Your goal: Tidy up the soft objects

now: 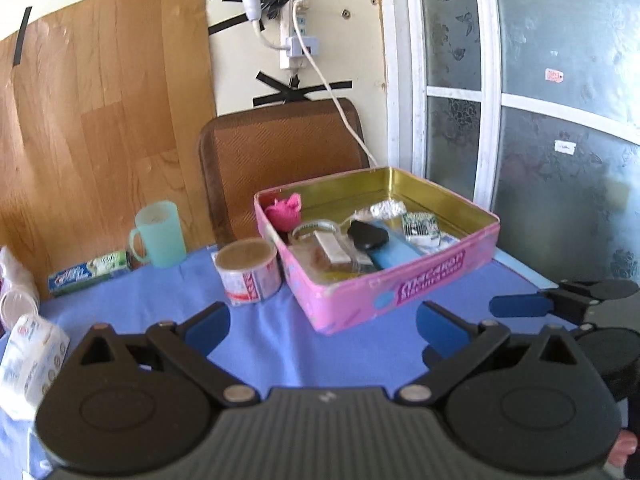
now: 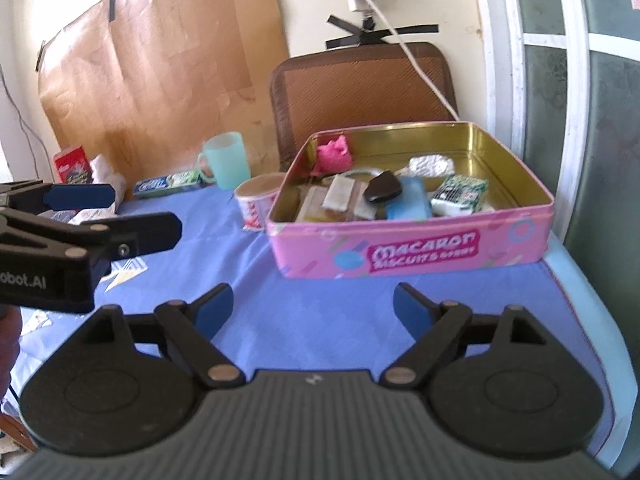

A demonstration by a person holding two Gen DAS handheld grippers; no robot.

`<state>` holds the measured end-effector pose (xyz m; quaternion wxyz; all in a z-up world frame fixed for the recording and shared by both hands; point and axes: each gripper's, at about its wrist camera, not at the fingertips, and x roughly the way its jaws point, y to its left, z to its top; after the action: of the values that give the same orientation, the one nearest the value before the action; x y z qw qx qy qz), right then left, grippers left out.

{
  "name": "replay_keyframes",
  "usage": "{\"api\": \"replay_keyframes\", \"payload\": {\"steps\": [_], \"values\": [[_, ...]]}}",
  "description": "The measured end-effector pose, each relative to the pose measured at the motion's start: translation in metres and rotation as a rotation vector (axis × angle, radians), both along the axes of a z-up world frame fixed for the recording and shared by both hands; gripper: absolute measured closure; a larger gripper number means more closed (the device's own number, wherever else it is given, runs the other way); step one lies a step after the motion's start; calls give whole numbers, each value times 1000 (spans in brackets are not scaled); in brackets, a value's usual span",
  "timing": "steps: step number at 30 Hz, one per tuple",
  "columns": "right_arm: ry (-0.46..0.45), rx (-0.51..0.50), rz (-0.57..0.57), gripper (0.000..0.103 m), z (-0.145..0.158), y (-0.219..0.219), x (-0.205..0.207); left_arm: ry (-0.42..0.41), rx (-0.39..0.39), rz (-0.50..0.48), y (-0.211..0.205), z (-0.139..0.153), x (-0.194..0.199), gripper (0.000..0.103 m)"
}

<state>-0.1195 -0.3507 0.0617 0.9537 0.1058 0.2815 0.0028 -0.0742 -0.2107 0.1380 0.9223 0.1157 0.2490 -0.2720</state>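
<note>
Two sets of jaws are mine, one in each hand, and both stand wide with nothing between them.

From the left wrist, my left jaws hang spread over bare blue cloth on the bench. The pink tin sits ahead and a little to the right, one corner turned toward me. Inside it lie the soft things already gathered: a pink plush lump in the far left corner, a blue sponge toward the middle, some packets and a dark piece on top. To my left, near the bench edge, a white tissue pack lies loose, well apart from the tin. A paper tub stands just beside the tin's left wall, and a green mug behind it. My right jaws show at the right edge, level with the tin's near corner.

From the right wrist, my right jaws also gape empty, and the tin lies straight ahead, its long printed side facing me. The left jaws reach in from the left, toward the loose items at that end.

I judge the tissue pack the likely next pick. It lies left of everything, so my left hand is the nearer, and the tin waits to its right.
</note>
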Motion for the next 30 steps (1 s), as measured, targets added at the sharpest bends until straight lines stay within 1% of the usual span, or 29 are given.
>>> {"api": "replay_keyframes", "payload": {"steps": [4, 9, 13, 14, 15, 17, 21, 25, 27, 30], "values": [[18, 2, 4, 14, -5, 10, -3, -18, 29, 30, 9, -3, -6, 0], [37, 13, -16, 13, -10, 7, -8, -1, 9, 52, 23, -4, -5, 0], [42, 64, -68, 13, -12, -1, -21, 20, -3, 68, 31, -9, -4, 0], [37, 85, -86, 11, -12, -3, -25, 24, -4, 72, 33, -10, -4, 0], [26, 105, -102, 9, -11, -6, -30, 25, -2, 80, 34, -12, -4, 0], [-10, 123, -134, 0, -7, -9, -42, 27, 3, 101, 37, -16, -4, 0], [-68, 118, -206, 0, 1, -6, -57, 31, -15, 135, 45, -23, -5, 0], [-117, 168, -256, 0, -1, 1, -58, 36, -36, 171, 56, -29, -6, 0], [-91, 162, -268, 0, -3, 7, -50, 28, -33, 193, 60, -32, -7, 0], [-59, 132, -250, 0, -8, 16, -39, 26, -31, 229, 67, -37, -7, 0]]}}
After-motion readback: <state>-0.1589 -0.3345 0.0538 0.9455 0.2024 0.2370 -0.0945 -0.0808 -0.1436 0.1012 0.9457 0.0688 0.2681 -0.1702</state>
